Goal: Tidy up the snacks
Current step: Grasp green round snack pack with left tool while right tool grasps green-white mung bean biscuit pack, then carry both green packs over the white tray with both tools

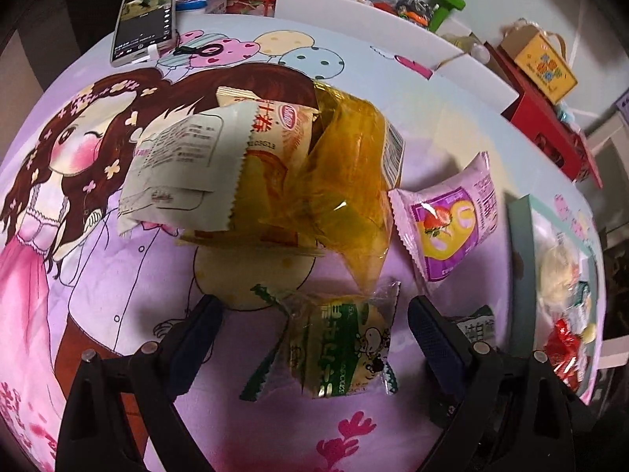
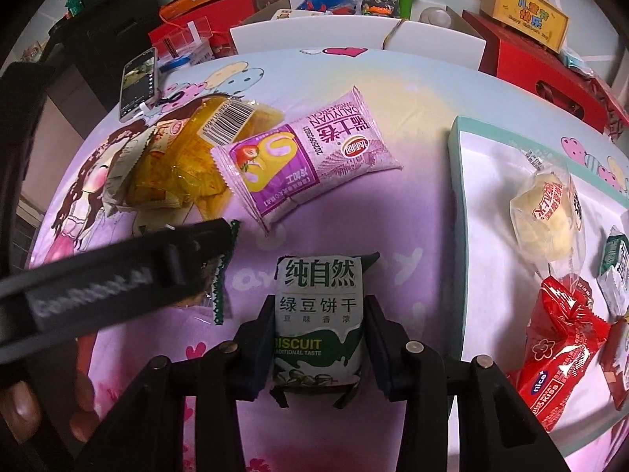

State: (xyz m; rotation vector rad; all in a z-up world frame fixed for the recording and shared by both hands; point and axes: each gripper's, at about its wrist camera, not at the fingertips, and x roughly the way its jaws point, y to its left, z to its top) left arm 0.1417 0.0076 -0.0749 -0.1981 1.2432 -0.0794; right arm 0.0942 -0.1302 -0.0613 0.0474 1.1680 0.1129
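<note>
While right gripper (image 2: 318, 338) clamps biscuit pack (image 2: 318, 314), left gripper (image 1: 314, 338) straddles green-edged snack (image 1: 334, 350) (jaws wide)

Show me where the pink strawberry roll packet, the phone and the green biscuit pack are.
pink strawberry roll packet (image 2: 310, 157): right wrist view, packet middle.
phone (image 1: 143, 21): left wrist view, screen.
green biscuit pack (image 2: 318, 314): right wrist view, front label.

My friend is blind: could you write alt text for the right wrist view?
The right gripper clamps a green-and-white biscuit packet over a cartoon-print cloth. A pink snack packet lies beyond; a tray of snacks sits right.
</note>
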